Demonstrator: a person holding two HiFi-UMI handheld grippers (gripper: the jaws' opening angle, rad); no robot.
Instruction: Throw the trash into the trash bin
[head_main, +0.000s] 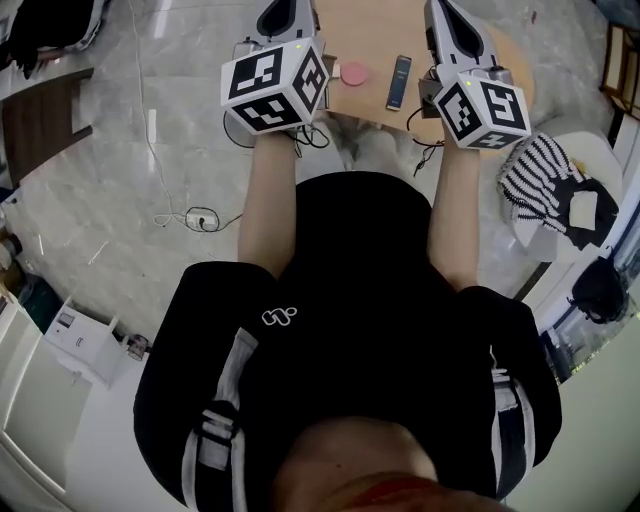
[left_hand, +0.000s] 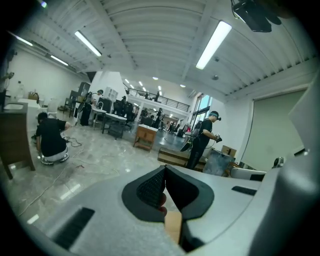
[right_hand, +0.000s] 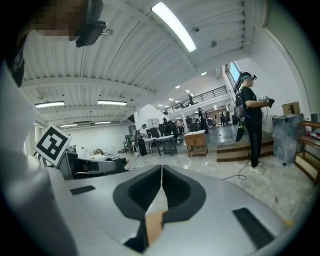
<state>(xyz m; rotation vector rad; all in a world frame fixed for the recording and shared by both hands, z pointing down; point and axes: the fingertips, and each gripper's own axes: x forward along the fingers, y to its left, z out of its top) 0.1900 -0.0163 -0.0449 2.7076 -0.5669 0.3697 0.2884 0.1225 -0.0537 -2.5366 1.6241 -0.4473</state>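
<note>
Pale wood counter (head_main: 370, 30): sits at the top edge of the head view, over a grey marbled floor (head_main: 150, 150); both grippers are held out above it
Pink round thing (head_main: 354, 72): lies on the counter near its front edge, between the two grippers as seen from above; too small to identify
Dark slim bar (head_main: 398, 82): lies on the counter just beside the pink round thing, not touching it; whether either one is the trash cannot be told
Left gripper (left_hand: 165, 170): clenched, jaw tips meeting, nothing held; it hangs over the counter's left part; through the slit below the tips show a sliver of the counter's wood and a bit of pink
Right gripper (right_hand: 161, 169): clenched too, pads pressed together along one thin line, empty; it hangs over the counter's right part; the counter's wood shows under the slit
Person (head_main: 350, 330): black top with white stripes, bare forearms stretched toward the counter
Striped cloth (head_main: 535, 175): black and white, draped on a white rounded piece of furniture to the counter's right in the head view
Cable (head_main: 200, 217): trails with a plug block on the floor, to the counter's left in the head view
Hall beyond the counter: bright ceiling lights; a standing figure (right_hand: 250, 120); a crouching figure (left_hand: 50, 140)
</note>
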